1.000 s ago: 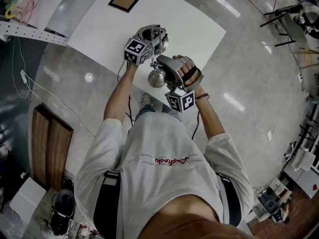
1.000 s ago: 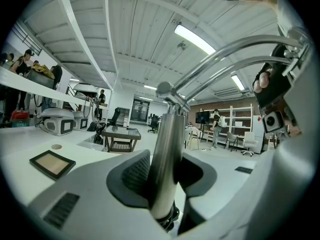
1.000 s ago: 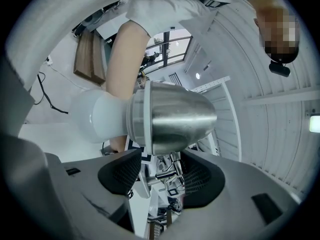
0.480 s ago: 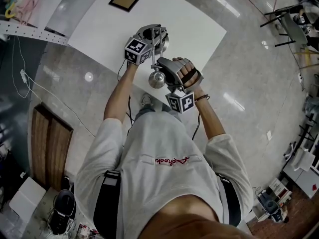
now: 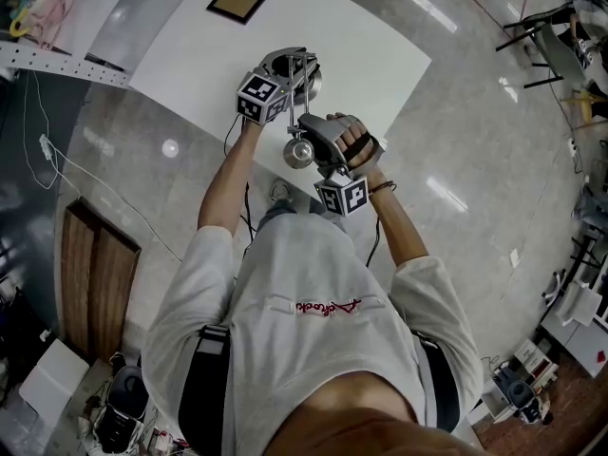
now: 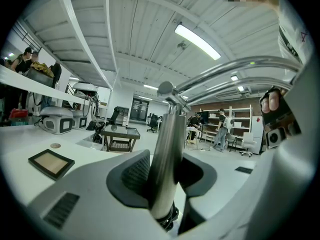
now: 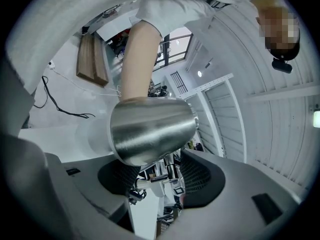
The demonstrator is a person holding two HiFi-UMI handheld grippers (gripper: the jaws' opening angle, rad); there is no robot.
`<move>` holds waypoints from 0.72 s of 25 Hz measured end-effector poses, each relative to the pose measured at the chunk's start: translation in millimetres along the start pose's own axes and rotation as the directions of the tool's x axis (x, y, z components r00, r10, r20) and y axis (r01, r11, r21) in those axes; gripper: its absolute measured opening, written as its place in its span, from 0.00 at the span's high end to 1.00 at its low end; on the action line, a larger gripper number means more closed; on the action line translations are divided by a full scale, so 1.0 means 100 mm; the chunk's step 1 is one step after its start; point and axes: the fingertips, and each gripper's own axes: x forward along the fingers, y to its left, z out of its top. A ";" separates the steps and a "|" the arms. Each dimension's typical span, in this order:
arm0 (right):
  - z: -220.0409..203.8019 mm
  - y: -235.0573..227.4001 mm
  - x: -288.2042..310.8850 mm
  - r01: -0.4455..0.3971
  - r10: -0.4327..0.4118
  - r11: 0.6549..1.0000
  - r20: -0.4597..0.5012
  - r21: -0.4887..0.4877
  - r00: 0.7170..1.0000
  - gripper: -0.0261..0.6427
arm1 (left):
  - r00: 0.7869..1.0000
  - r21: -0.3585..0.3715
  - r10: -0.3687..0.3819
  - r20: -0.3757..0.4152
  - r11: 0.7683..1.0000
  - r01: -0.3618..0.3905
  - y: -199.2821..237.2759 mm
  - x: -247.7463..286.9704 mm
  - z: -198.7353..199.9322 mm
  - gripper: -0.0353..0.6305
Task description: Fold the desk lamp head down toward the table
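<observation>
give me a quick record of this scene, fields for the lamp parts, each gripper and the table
lamp post: upright steel tube, standing on the white table
lamp head: brushed metal shade, up off the table, not yet folded down
left gripper: shut on the lamp post
right gripper: just under the lamp head, jaws flanking its small joint hardware; grip unclear
also on table: dark-framed square lying flat at the far side

Head view steeply down over table [image 5: 190, 55], both gripper views close, near level, all sharing the desk lamp [image 5: 300, 150]
</observation>
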 end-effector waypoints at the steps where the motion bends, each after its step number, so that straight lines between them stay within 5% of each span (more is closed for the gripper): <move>1: 0.00 0.00 0.00 -0.003 0.003 1.000 -0.004 0.000 1.000 0.60 | 1.000 -0.003 0.000 0.000 1.000 0.000 0.00 0.00 0.00 0.71; 18: -0.23 0.10 -0.24 0.008 0.012 0.990 -0.135 0.142 0.991 0.60 | 0.997 0.053 0.076 0.001 0.996 -0.076 0.03 -0.27 -0.06 0.65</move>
